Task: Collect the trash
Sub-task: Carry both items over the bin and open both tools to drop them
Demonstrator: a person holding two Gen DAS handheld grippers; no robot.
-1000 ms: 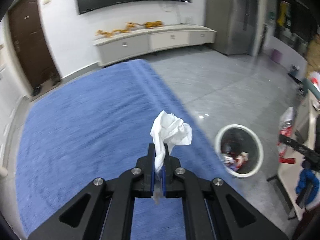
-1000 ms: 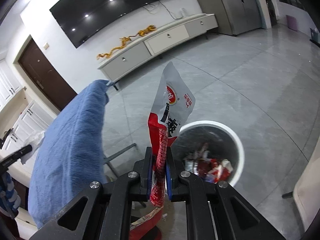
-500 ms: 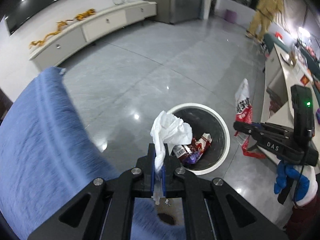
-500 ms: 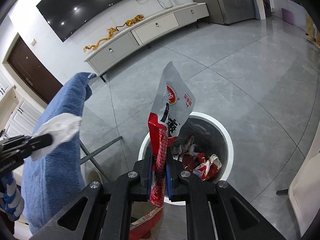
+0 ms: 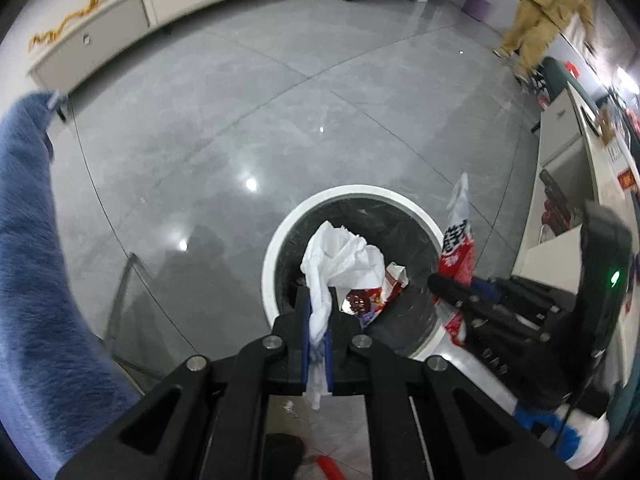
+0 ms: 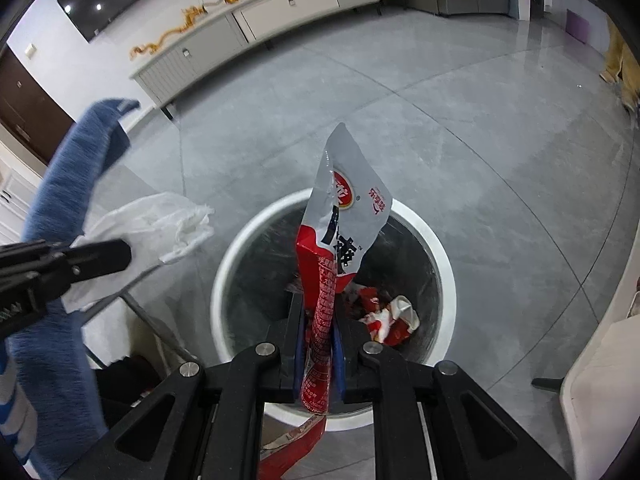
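My left gripper [image 5: 318,312] is shut on a crumpled white tissue [image 5: 340,258] and holds it over the near rim of a round white trash bin [image 5: 280,236] with wrappers inside. My right gripper [image 6: 318,312] is shut on a red and silver snack wrapper [image 6: 344,216] and holds it above the same bin [image 6: 444,264]. In the left wrist view the right gripper [image 5: 440,284] and its wrapper [image 5: 456,240] are at the bin's right rim. In the right wrist view the left gripper [image 6: 120,256] and tissue [image 6: 160,228] are left of the bin.
A blue cloth-covered table edge [image 5: 28,260] is on the left, with metal legs [image 5: 120,292] below. Grey tiled floor [image 5: 280,100] surrounds the bin. A white low cabinet [image 6: 280,12] lines the far wall. A person in tan clothes [image 5: 540,12] stands far right. White furniture [image 6: 600,380] is at right.
Both grippers have moved from beside the blue table to right above the trash bin, and point down into it. Both keep hold of their trash.
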